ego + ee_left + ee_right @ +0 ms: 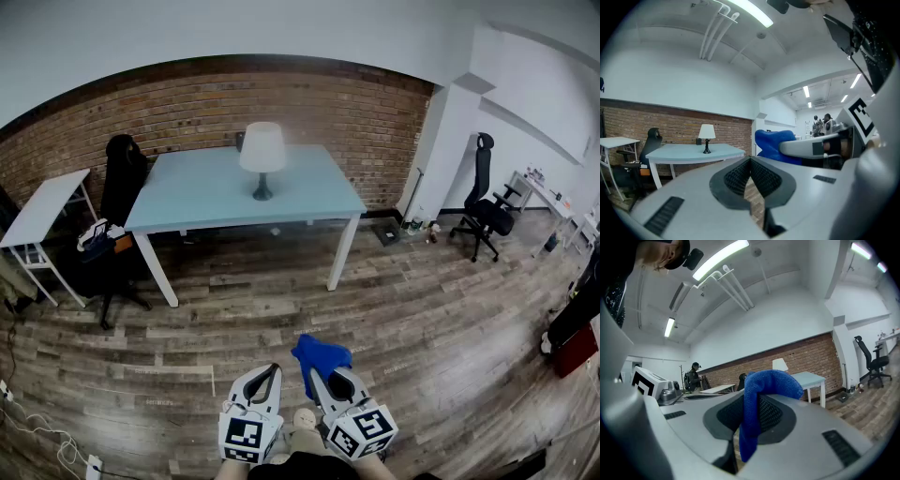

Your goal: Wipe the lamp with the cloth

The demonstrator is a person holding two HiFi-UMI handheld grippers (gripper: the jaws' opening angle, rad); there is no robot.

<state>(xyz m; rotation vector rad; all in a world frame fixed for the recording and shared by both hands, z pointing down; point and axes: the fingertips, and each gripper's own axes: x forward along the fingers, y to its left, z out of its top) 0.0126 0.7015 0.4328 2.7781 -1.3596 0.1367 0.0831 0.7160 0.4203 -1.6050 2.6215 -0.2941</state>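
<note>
A white-shaded lamp [262, 156] on a dark base stands on the pale blue table [197, 195] across the room, far from both grippers. It also shows small in the left gripper view as the lamp [707, 136] and in the right gripper view as the lamp [779, 364]. My right gripper [322, 376] is shut on a blue cloth [320, 358], which drapes over its jaws as the cloth [759, 401]. Beside it, my left gripper [265, 379] is shut with nothing in it. Both are held low, near my body, above the wooden floor.
A black office chair [122, 178] stands at the table's left end, next to a white side table [42, 208]. Another black chair [486, 199] is at the right by a white pillar [445, 150]. A brick wall [187, 108] runs behind the table. A person [693, 376] stands far off.
</note>
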